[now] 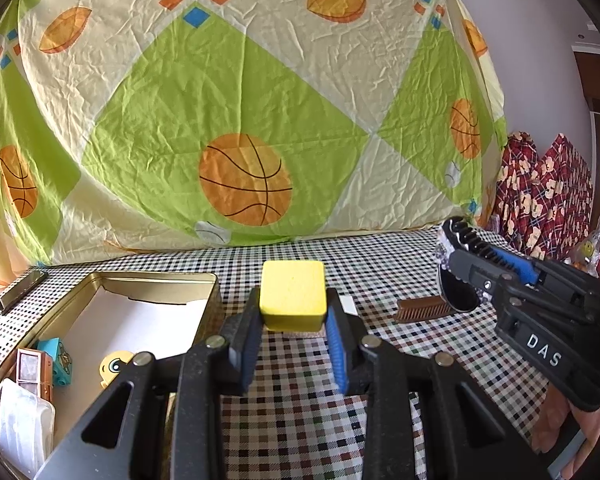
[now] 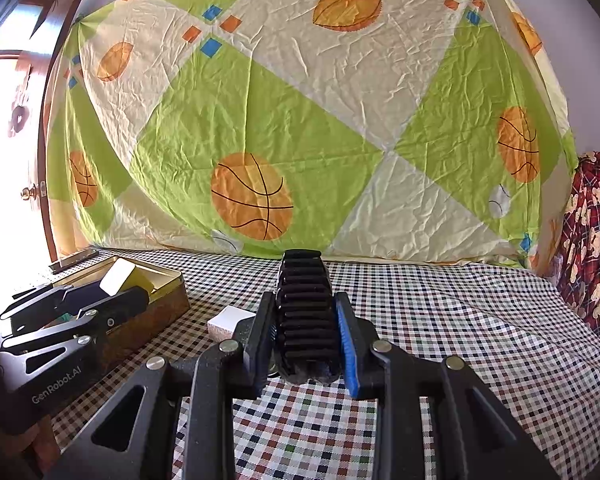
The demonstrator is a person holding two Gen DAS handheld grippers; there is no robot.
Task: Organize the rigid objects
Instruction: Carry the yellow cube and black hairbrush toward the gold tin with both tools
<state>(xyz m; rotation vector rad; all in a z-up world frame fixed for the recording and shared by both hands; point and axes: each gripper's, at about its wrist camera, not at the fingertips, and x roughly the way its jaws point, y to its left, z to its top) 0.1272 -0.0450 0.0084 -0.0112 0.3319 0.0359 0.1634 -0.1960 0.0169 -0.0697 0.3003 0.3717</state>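
Left gripper (image 1: 292,344) jaws clench the yellow block (image 1: 293,294) beside the tin (image 1: 204,280) for stowing; right gripper (image 2: 306,340) jaws grasp a black ribbed object (image 2: 305,308).

A wrinkled sheet (image 2: 300,120) printed with green diamonds and basketballs hangs behind the worktop (image 2: 460,320), which wears a checked cloth. A wooden door (image 2: 46,128) with a brass knob stands at left, daylight glaring beside it. Red patterned fabric (image 1: 540,188) is heaped at right.
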